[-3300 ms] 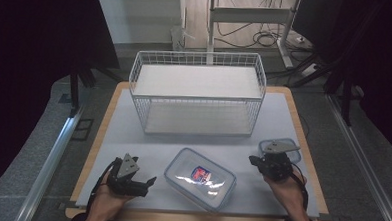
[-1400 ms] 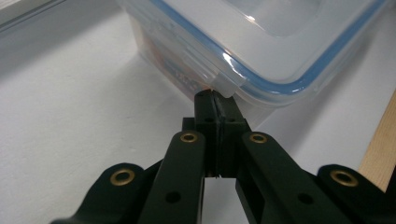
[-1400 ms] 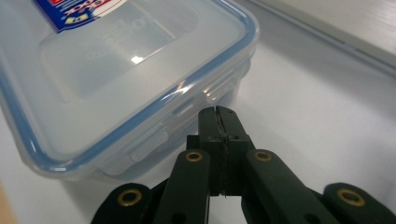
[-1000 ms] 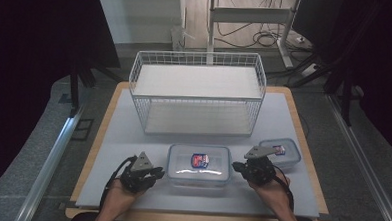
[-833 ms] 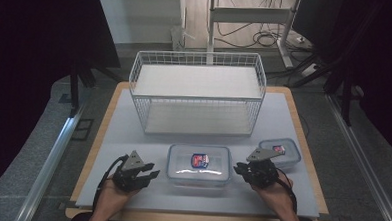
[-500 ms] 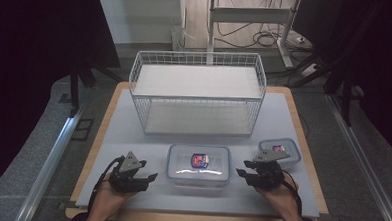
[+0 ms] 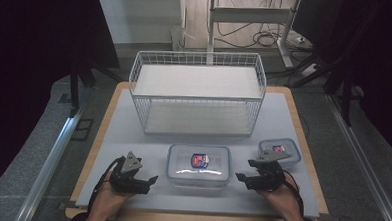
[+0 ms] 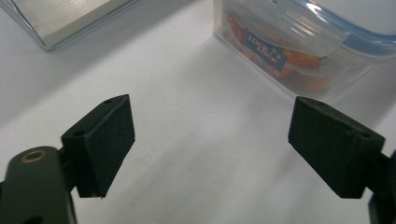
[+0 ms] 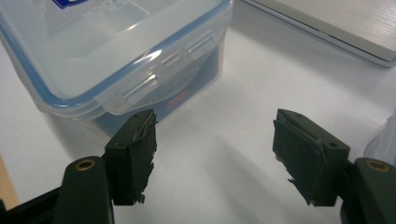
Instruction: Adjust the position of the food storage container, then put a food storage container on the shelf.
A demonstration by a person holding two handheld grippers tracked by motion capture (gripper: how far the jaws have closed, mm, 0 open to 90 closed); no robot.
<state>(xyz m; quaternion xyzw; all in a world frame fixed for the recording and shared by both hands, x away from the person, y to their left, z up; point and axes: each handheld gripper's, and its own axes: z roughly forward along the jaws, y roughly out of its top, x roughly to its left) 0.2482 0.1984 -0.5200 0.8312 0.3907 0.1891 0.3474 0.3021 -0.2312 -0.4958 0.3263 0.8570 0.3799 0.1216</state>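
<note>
Left claw point(image 8: 210, 149) has its jaws standing wide with nothing but bare white surface point(image 8: 187, 116) between them. They've just been opening up. Right claw point(image 9: 215, 163) is the same deal: jaws have just been spreading, nothing gripped, one frayed pad sitting right next to the box but not pressing on it.

From the high view the left claw point(image 7: 148, 181) and right claw point(image 7: 243, 178) sit on either side of the big clear lidded box point(image 7: 199, 164), each just beside an end of it, near the front edge of the surface.

What the claw views add: the left one shows orange stuff inside the box point(image 8: 299, 60) and a blue label, while the right one shows the lid's clip tabs point(image 9: 140, 88) up close.

The high view also gives you a smaller lidded box point(image 7: 279, 152) just behind the right claw, and a white wire basket point(image 7: 197, 93) further back.
</note>
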